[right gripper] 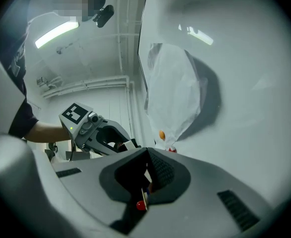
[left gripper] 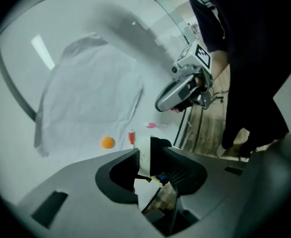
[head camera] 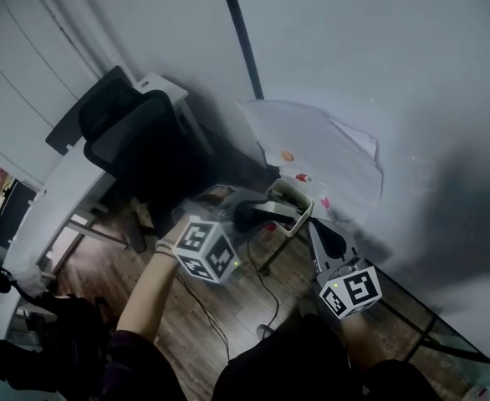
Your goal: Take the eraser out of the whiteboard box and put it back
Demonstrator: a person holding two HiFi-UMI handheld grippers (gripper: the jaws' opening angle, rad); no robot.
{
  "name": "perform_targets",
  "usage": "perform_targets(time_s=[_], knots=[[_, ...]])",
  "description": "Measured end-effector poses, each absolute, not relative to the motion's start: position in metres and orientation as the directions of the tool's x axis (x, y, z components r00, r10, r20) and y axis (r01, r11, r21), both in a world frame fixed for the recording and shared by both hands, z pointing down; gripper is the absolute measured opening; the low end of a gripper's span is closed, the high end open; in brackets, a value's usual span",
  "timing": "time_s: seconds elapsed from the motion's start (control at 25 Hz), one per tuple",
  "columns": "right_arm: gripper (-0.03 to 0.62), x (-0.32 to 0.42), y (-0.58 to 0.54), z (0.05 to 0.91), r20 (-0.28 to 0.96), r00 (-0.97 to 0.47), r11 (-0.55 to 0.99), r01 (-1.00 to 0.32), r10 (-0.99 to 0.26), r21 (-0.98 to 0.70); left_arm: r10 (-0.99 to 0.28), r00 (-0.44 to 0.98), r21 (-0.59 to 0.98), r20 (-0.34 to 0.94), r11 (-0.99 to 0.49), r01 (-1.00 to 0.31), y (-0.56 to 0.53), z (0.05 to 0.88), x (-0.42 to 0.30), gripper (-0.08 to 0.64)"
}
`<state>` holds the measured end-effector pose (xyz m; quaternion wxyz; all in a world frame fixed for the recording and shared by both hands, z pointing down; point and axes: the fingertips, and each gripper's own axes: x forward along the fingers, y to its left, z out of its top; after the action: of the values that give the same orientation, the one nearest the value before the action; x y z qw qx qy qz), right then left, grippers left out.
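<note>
Left gripper closed on a white-and-black eraser, jaws set wide around it and pads pressing on both sides. Eraser held out of the whiteboard box, just beside its open top in the head view, with no box wall around it in the left gripper view. Pale box fixed to the whiteboard, just beside the corner of a crumpled sheet of paper. Along the sheet's near edge, in a row: an orange magnet, a red magnet and a pink magnet, the pink one nearest the box. On the other side of the box, the right gripper, jaws drawn together at the tips and gripping nothing, aimed toward the box, with the right marker cube at its rear. In the right gripper view, the left marker cube facing the camera and a white block at that gripper's jaw tips. Left forearm bare, reaching in from the lower edge of the head view. Off to the left, a black office chair beside a white surface, well apart from the box. Below it all, a wooden floor with a dark cable trailing across between the two grippers.
</note>
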<state>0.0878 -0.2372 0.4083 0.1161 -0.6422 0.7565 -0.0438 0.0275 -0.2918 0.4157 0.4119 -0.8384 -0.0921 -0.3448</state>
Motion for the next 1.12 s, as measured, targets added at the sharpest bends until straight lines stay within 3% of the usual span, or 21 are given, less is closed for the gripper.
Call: perform_targets(time_s=[0.24, 0.52, 0.72, 1.12], knots=[[0.003, 0.069, -0.228, 0.388, -0.146, -0.187, 0.214, -0.957, -0.971, -0.197, -0.239, 0.902, -0.576, 0.36, -0.817, 0.013, -0.294, 0.387, -0.015, 0.141], [0.003, 0.041, -0.217, 0.388, -0.157, -0.236, 0.262, -0.95, -0.959, -0.172, -0.415, 0.908, -0.33, 0.049, -0.865, -0.378, -0.283, 0.367, -0.056, 0.141], [0.003, 0.018, -0.212, 0.385, -0.15, -0.266, 0.289, -0.943, -0.952, -0.165, -0.483, 0.872, -0.196, -0.081, -0.85, -0.489, -0.274, 0.351, -0.08, 0.141], [0.003, 0.005, -0.21, 0.383, -0.15, -0.278, 0.301, -0.94, -0.949, -0.161, -0.521, 0.84, -0.151, -0.152, -0.828, -0.541, -0.269, 0.347, -0.095, 0.141]])
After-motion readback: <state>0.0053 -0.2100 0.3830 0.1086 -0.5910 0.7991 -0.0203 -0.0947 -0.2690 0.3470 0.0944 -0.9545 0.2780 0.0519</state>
